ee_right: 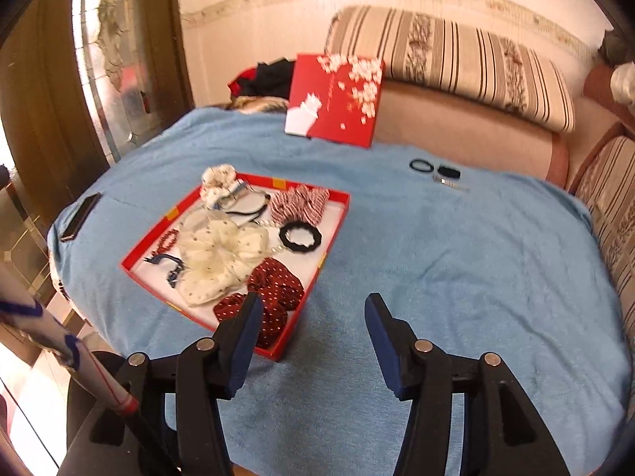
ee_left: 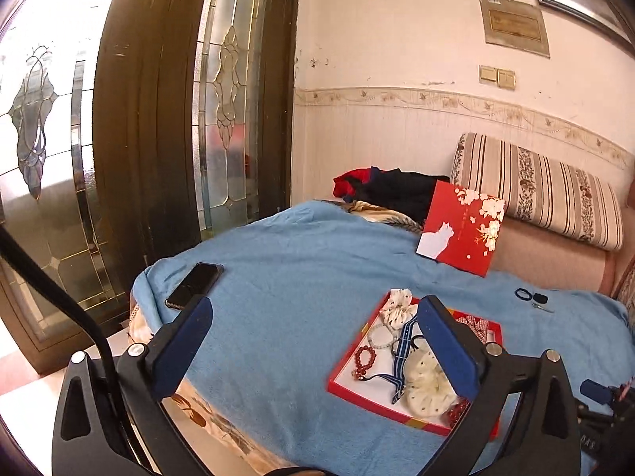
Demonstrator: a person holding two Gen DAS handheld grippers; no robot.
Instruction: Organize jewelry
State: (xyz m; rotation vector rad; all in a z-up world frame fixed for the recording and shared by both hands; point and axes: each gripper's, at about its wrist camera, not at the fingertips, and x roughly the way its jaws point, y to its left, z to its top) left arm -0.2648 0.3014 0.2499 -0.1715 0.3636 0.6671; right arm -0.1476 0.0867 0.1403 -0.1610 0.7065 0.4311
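A shallow red box (ee_right: 335, 218) (ee_left: 349, 357) lies on the blue blanket, holding a cream scrunchie (ee_right: 218, 254) (ee_left: 426, 384), a dark red dotted scrunchie (ee_right: 274, 285), a red checked scrunchie (ee_right: 299, 202), a black hair tie (ee_right: 300, 237), a red bead bracelet (ee_left: 364, 357), a white bead bracelet (ee_left: 379, 335) and a blue striped ribbon (ee_left: 405, 341). My left gripper (ee_left: 313, 313) is open and empty above the blanket, left of the box. My right gripper (ee_right: 313, 309) is open and empty near the box's front right corner.
The red lid (ee_right: 337, 99) leans against a striped cushion (ee_right: 456, 55) at the back. A black hair ring (ee_right: 421, 165), a small black item and a clip lie at back right. A phone (ee_left: 194, 285) lies at the blanket's left edge. A glass door (ee_left: 119, 119) stands left.
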